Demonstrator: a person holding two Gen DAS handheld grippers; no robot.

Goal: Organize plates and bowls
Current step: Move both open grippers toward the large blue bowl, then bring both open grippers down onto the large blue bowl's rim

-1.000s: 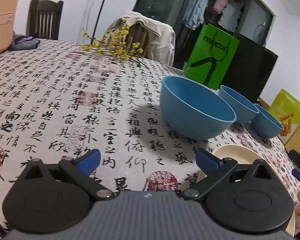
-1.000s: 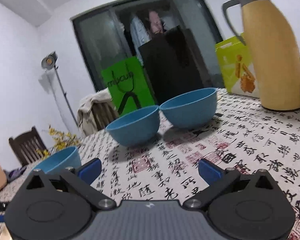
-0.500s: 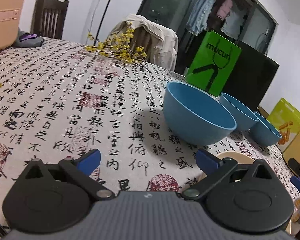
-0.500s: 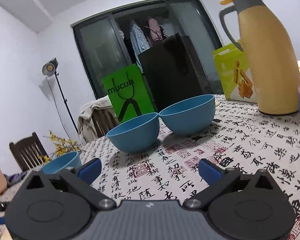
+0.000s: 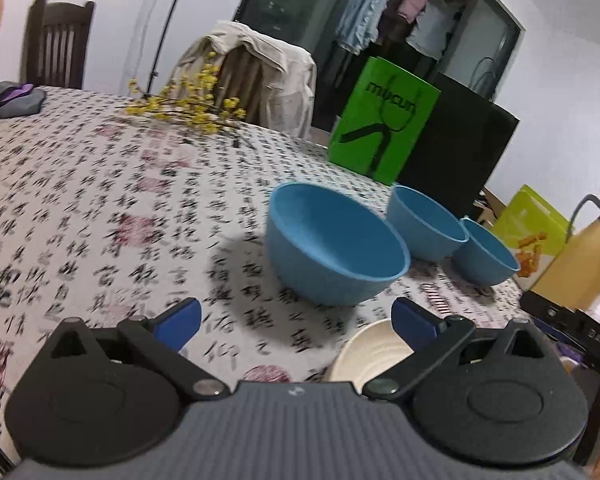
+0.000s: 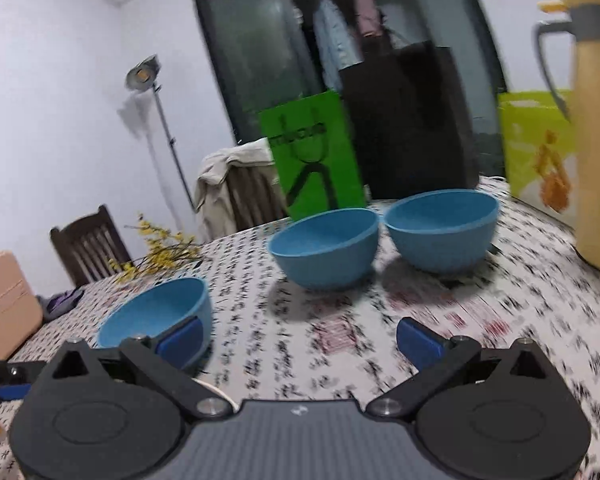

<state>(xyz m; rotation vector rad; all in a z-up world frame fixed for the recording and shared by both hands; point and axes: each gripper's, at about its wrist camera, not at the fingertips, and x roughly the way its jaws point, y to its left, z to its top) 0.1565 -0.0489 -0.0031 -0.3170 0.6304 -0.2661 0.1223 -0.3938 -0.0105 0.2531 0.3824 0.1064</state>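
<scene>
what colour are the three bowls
Blue bowls, all three; clearest in the right wrist view.

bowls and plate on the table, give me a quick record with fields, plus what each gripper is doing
surface: table under a calligraphy-print cloth
bowls: three blue, upright, empty, in a row
nearest bowl: largest in the left wrist view, ahead of the left gripper
middle bowl: close beside the far bowl
plate: cream, partly hidden behind the left gripper's right finger
left gripper: open, empty
right gripper: open, empty, facing the middle and far bowls
background: green bag, yellow thermos
stacking: none yet
</scene>
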